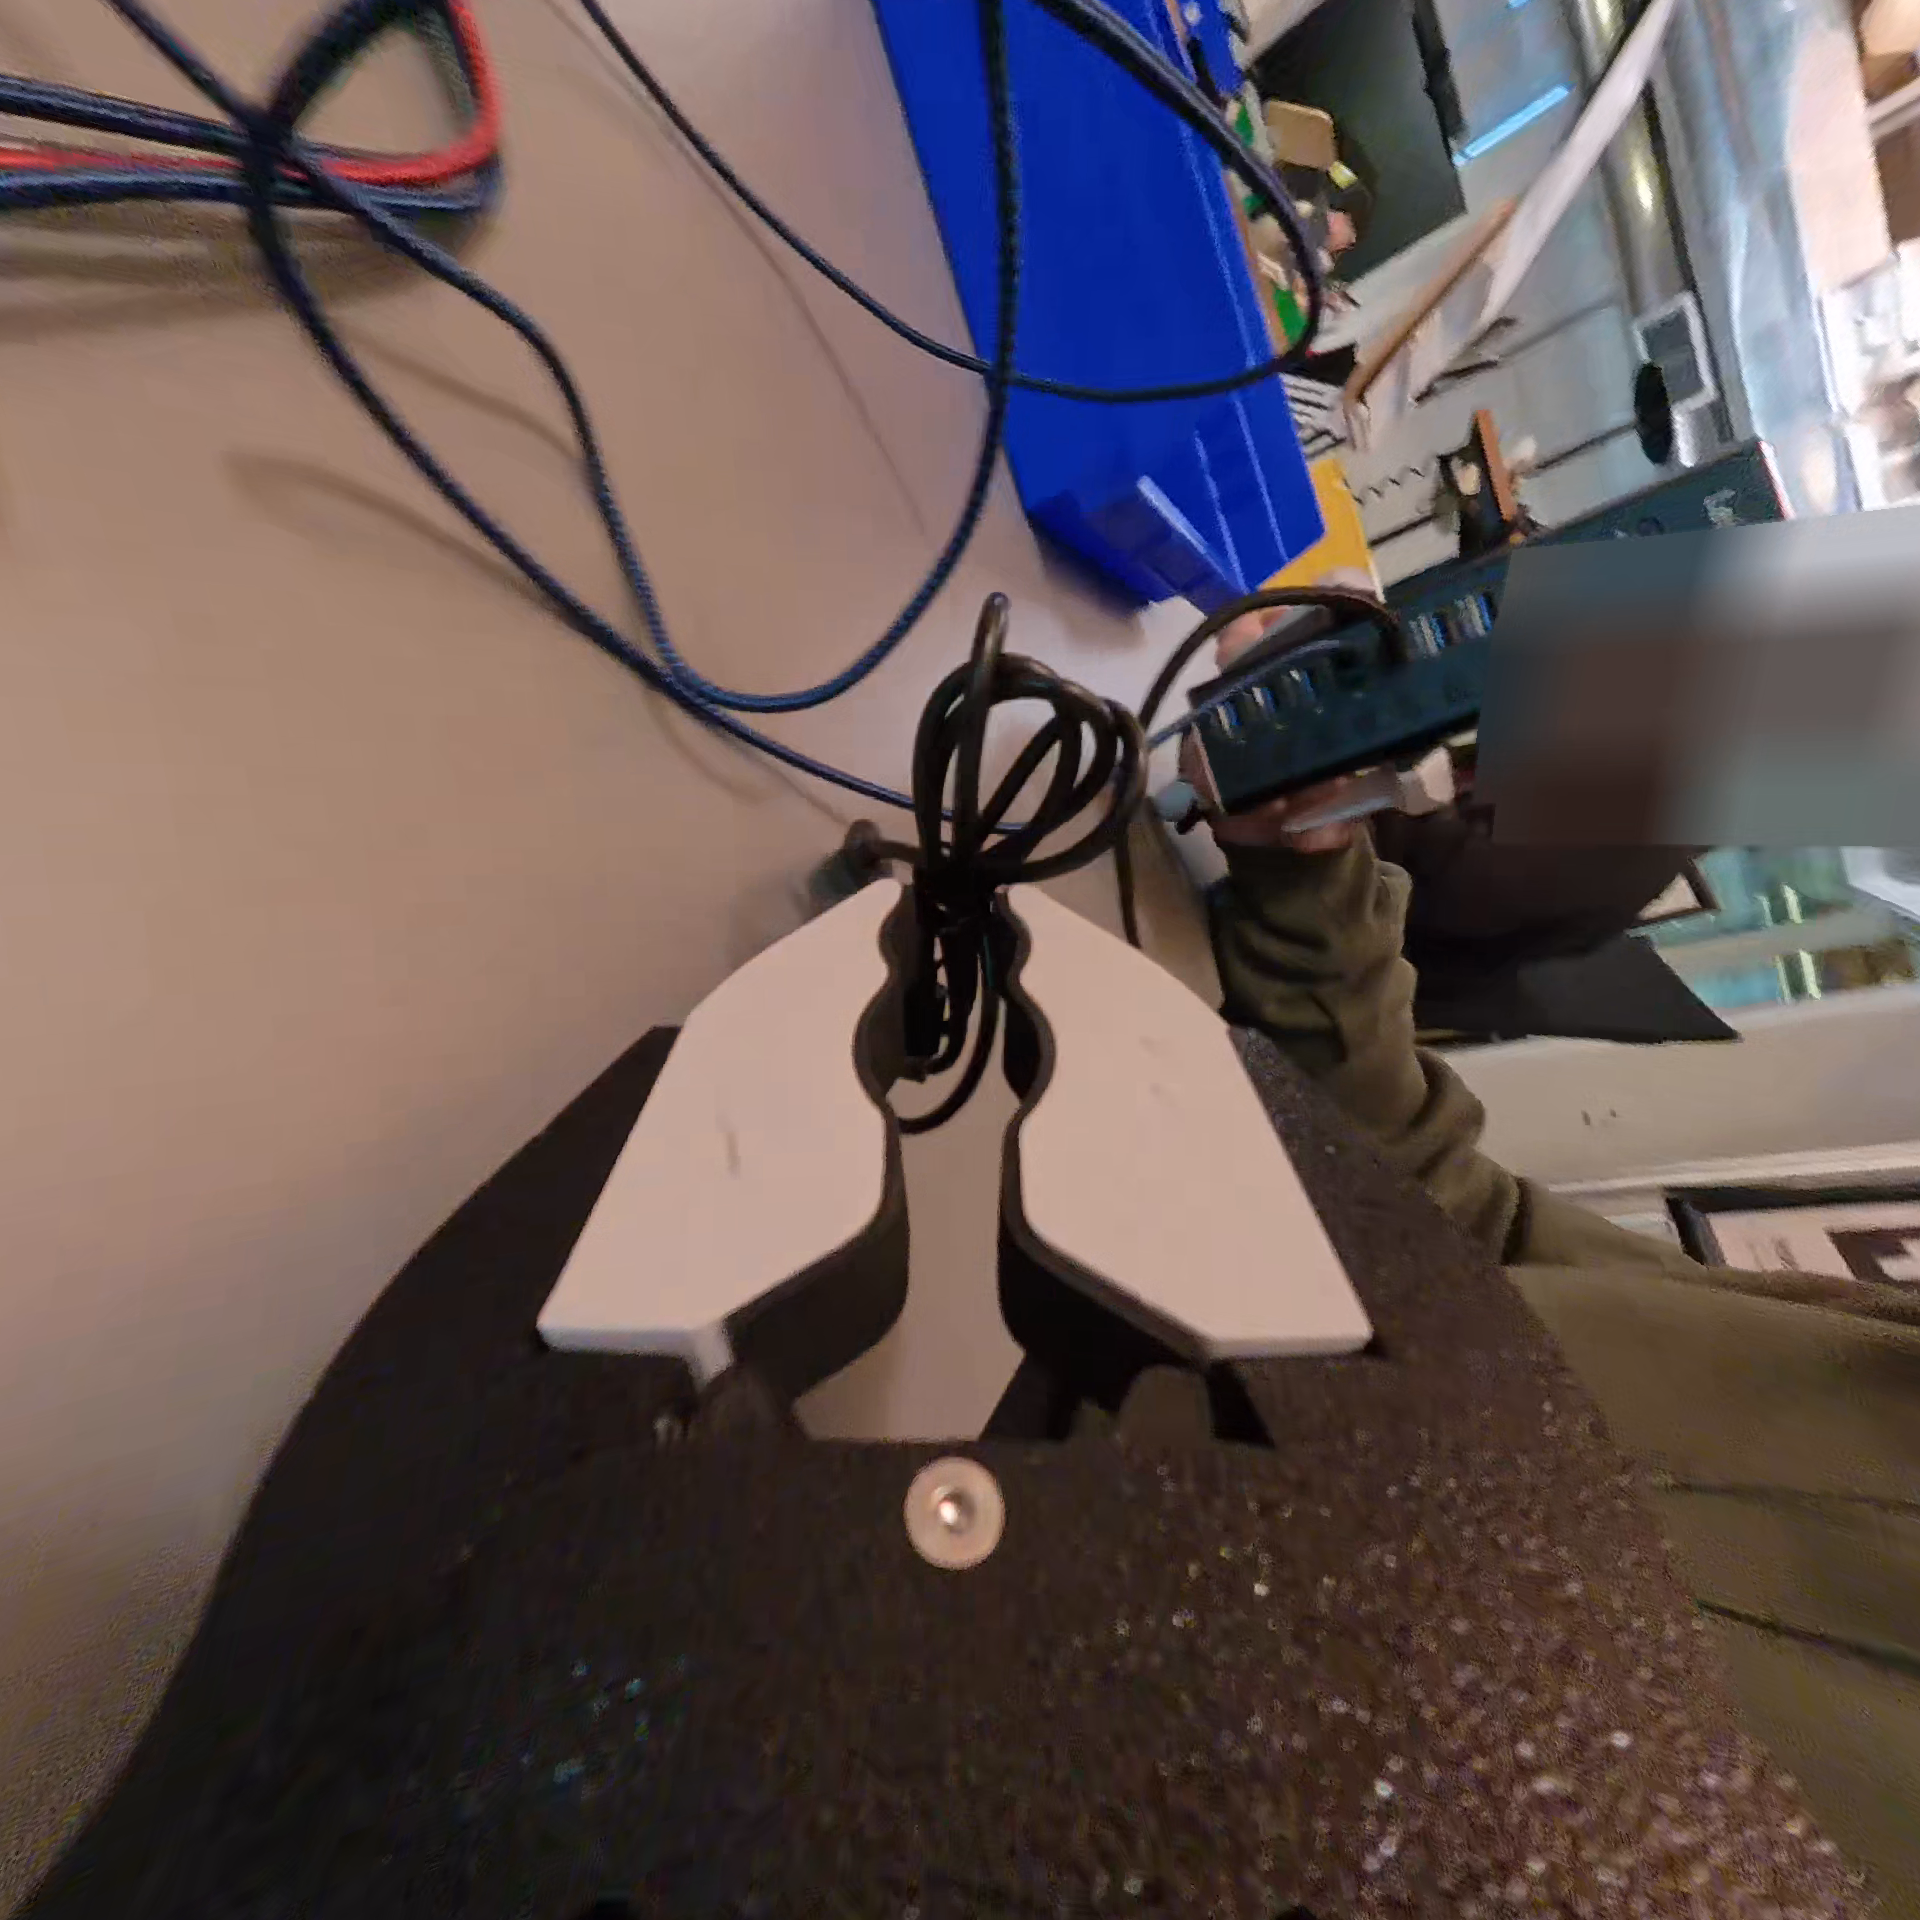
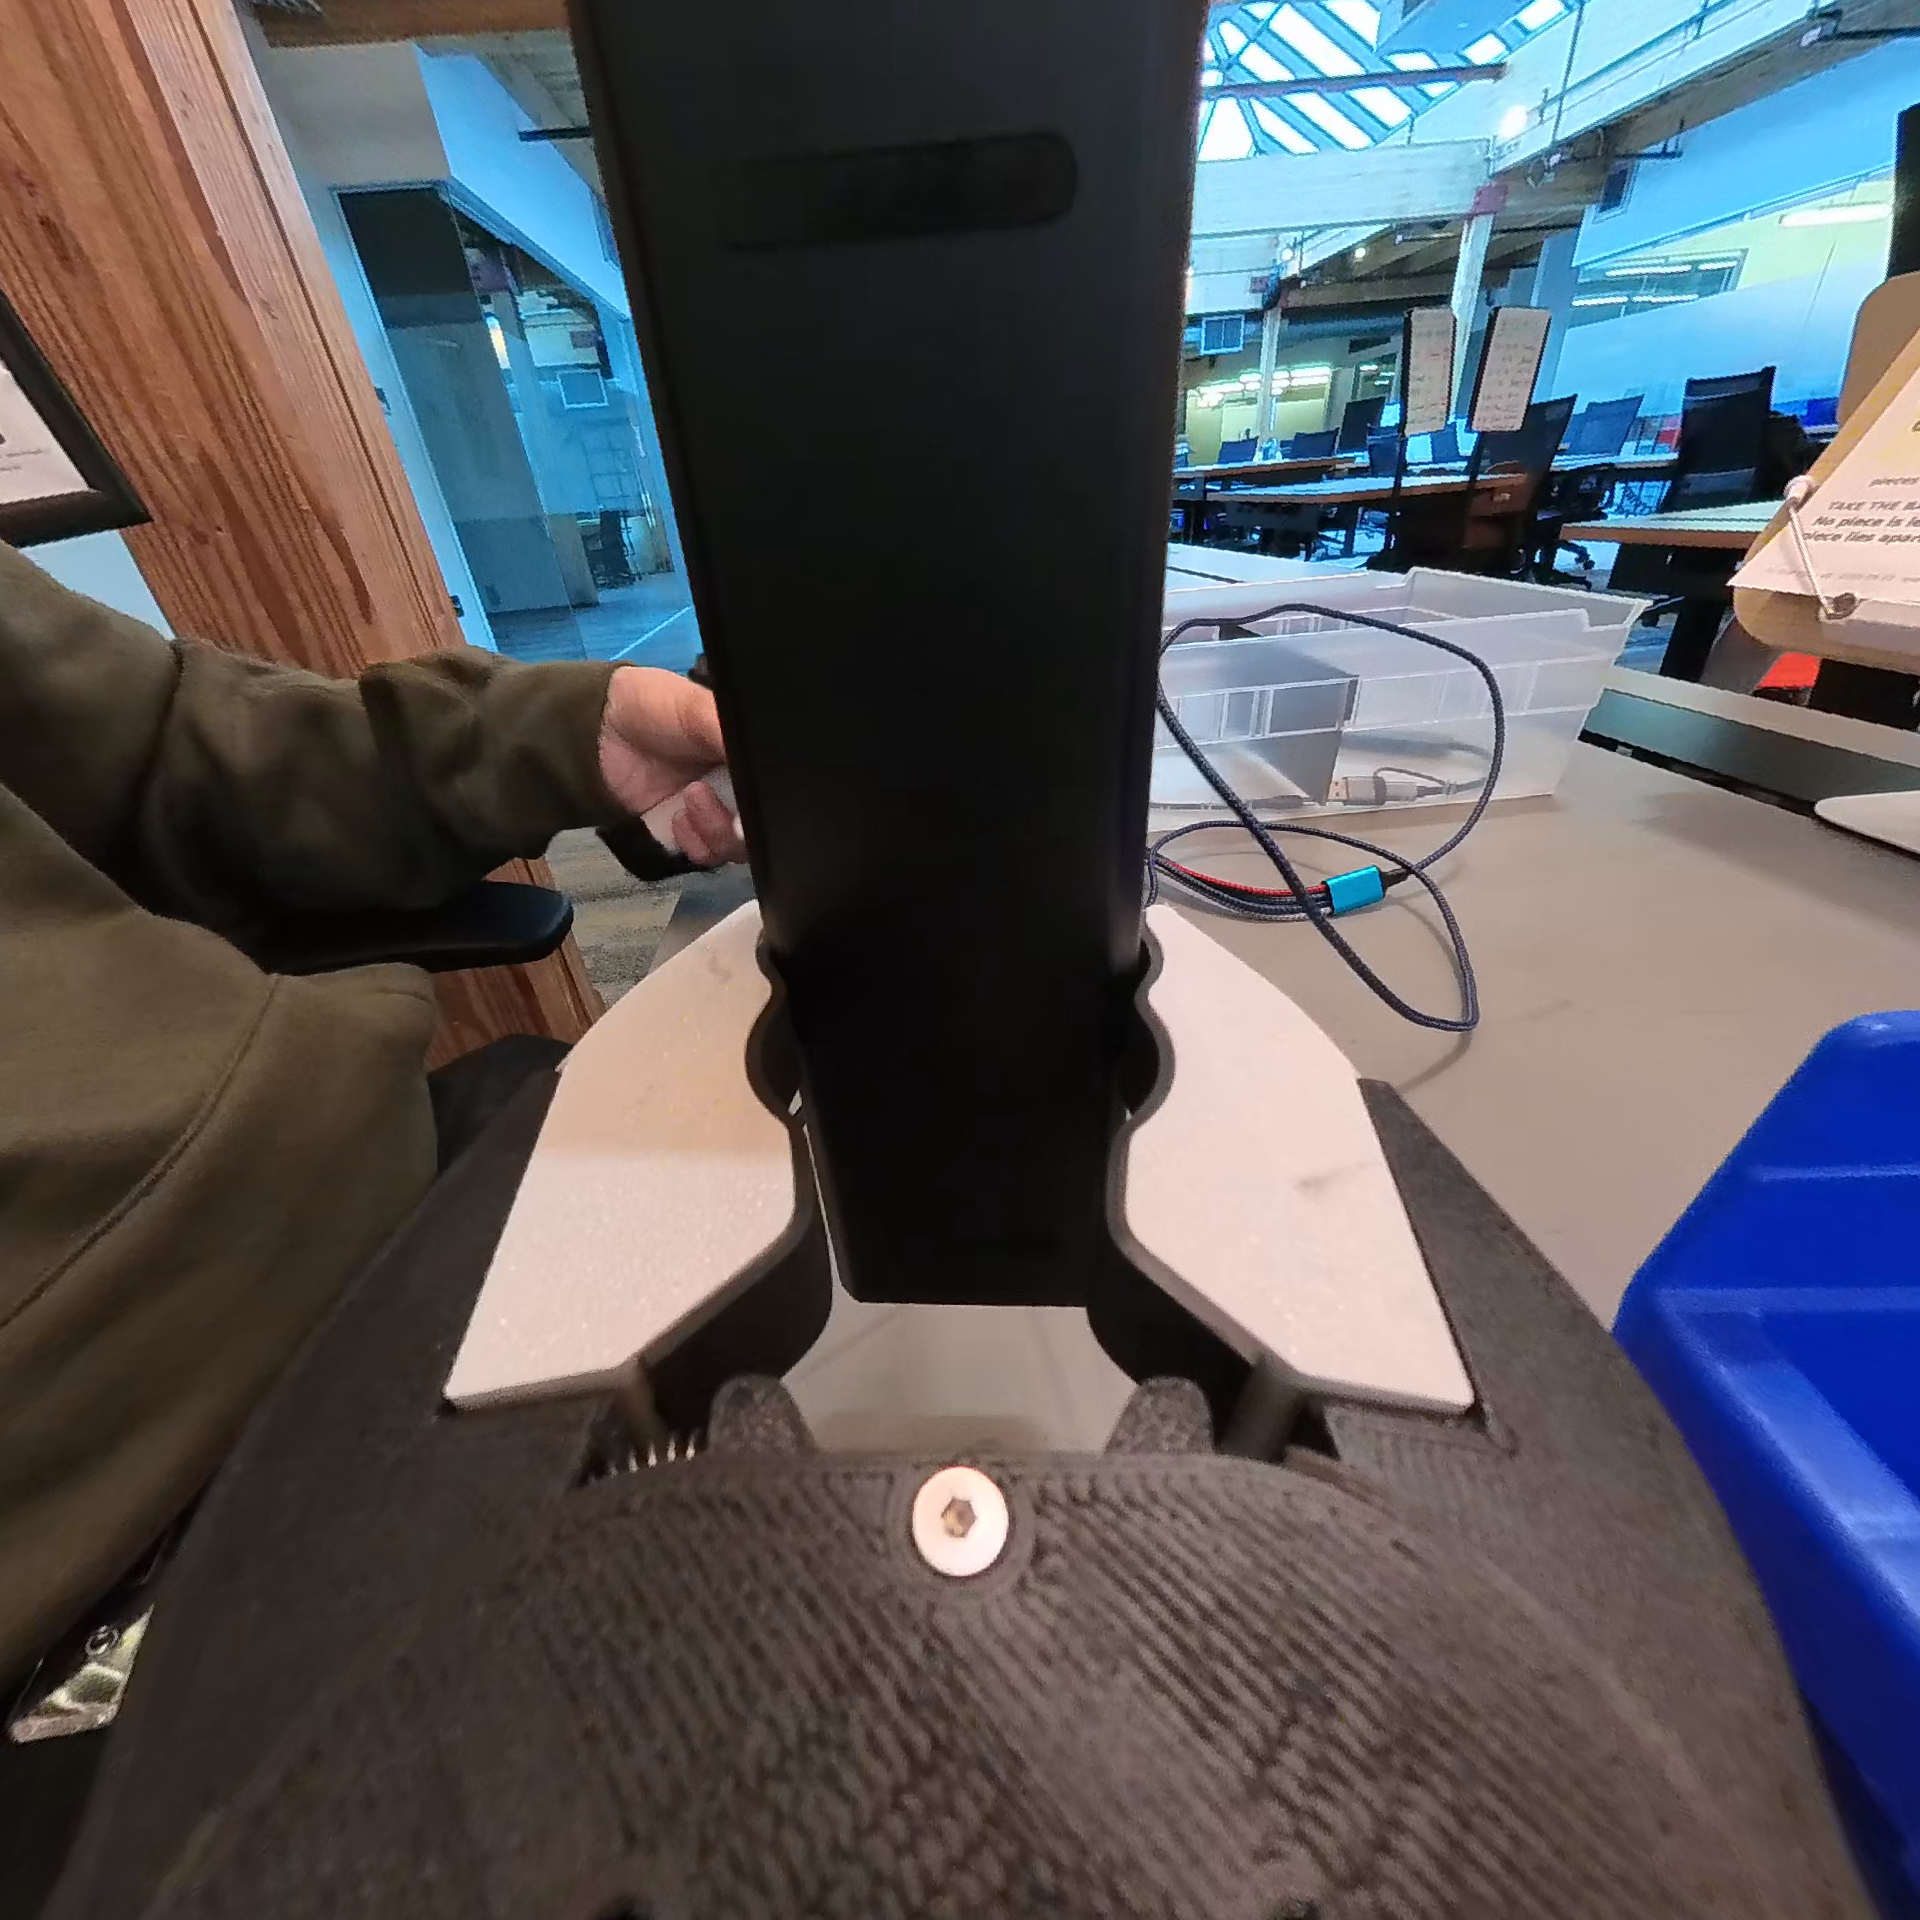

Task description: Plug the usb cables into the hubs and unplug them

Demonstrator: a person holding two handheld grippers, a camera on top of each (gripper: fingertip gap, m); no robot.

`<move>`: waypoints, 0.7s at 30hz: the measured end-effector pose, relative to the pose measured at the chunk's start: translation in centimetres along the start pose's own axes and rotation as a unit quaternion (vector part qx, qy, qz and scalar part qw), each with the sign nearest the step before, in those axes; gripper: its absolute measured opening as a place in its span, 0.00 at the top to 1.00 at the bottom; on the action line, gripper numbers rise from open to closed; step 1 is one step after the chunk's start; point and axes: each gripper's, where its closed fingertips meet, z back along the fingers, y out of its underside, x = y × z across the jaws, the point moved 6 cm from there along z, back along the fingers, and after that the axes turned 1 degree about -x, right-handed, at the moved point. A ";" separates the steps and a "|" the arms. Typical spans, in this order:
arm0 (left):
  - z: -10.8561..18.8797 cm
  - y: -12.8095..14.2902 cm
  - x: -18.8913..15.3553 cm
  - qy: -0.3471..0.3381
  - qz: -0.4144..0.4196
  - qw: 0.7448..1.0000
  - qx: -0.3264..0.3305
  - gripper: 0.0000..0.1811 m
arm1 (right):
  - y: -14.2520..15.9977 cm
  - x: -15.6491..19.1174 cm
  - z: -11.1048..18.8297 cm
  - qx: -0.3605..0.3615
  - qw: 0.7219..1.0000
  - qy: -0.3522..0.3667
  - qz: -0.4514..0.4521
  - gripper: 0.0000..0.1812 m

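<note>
Left gripper (image 1: 951, 914) pinches a coiled black cable (image 1: 1013, 769); right gripper (image 2: 954, 987) clamps the upright black hub (image 2: 914, 582).

blue bin (image 2: 1787, 1382) crowding right, braided cables (image 2: 1340, 894) strewn across table (image 2: 1621, 997) ahead

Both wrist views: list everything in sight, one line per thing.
hub: one, black, clamped upright in the right hand-held gripper
black cable: one, bundled, pinched in the left hand-held gripper
braided cables: several, navy and red, loose on the table
blue bin: one, on the table
clear bin: one, at the table's far side
sleeve: one, olive, the person's arm
hand: one, beside the hub
</note>
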 end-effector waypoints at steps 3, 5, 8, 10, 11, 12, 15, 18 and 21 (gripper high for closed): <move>1.0 0.4 0.9 -0.068 -0.041 0.997 0.019 0.85 | 0.0 0.0 0.0 -0.001 1.000 -0.001 0.000 0.67; 1.6 0.7 1.3 -0.125 -0.101 0.986 0.049 0.80 | 0.0 0.0 0.0 -0.001 1.000 -0.001 0.001 0.67; 2.8 0.5 1.4 -0.231 -0.227 0.941 0.094 0.75 | 0.0 0.0 0.0 -0.001 1.000 -0.002 0.000 0.67; 3.5 0.1 1.4 -0.294 -0.339 0.883 0.137 0.75 | 0.0 0.0 0.0 0.002 1.000 -0.003 0.000 0.67; 3.6 -0.1 1.3 -0.308 -0.392 0.851 0.162 0.74 | 0.0 0.1 -0.1 0.003 1.000 -0.004 0.001 0.67; 3.5 -0.3 1.1 -0.314 -0.438 0.821 0.187 0.74 | 0.1 0.1 -0.1 0.005 1.000 -0.005 0.001 0.67; 2.0 -0.3 -0.1 -0.234 -0.545 0.760 0.265 0.77 | 0.2 0.1 -0.2 0.011 1.000 -0.006 0.003 0.66; 0.2 -1.0 -0.8 -0.133 -0.573 0.752 0.298 0.78 | 0.2 0.1 -0.3 0.015 1.000 -0.008 0.002 0.67; -0.9 -2.2 0.5 -0.092 -0.535 0.758 0.361 0.83 | 0.2 0.1 -0.3 0.014 1.000 -0.009 -0.001 0.67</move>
